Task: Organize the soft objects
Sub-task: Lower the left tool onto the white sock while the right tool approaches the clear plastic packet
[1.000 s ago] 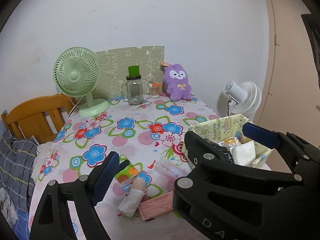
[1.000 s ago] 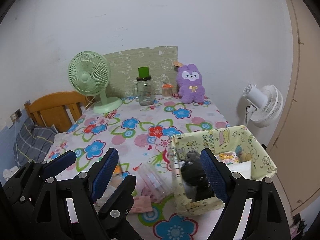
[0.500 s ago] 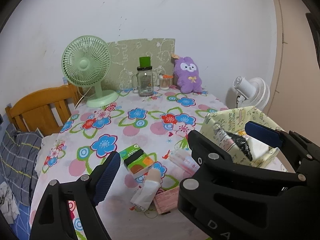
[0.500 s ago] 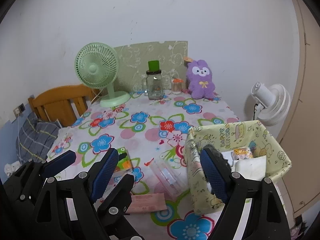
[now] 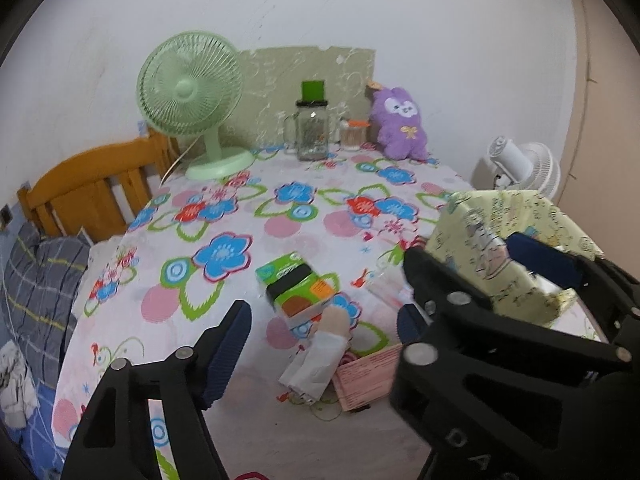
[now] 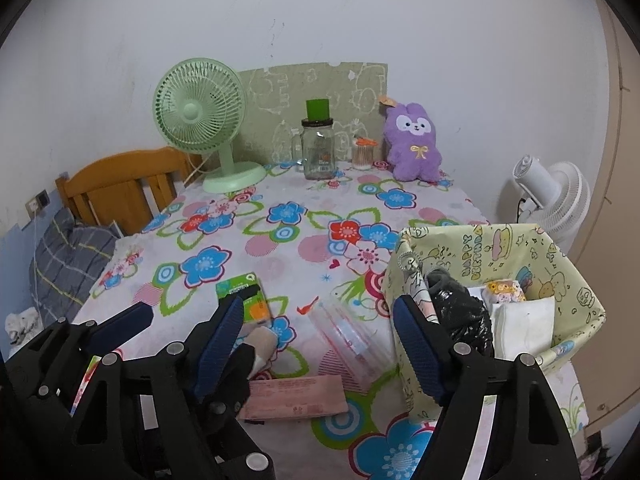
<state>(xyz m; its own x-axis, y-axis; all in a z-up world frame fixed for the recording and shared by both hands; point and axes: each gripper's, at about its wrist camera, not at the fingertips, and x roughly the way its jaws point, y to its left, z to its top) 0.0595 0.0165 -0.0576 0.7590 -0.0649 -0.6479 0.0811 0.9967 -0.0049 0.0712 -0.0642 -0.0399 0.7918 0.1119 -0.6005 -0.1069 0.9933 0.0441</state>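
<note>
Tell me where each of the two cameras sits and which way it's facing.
Left wrist view: sits on the left gripper, angled down over the floral table at the green tissue pack; its own closing, empty jaws show, with the right gripper crossing on the right.
Right wrist view: sits on the right gripper, angled down between the tissue pack and the yellow fabric basket; the left gripper shows lower left.
Shared: green fan, glass jar, purple plush rabbit.

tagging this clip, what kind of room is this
Most likely a bedroom or small living room at home: a table under a flowered cloth stands against the wall, a wooden headboard with bedding sits beside it, and a plush toy and desk fan stand on the table.
</note>
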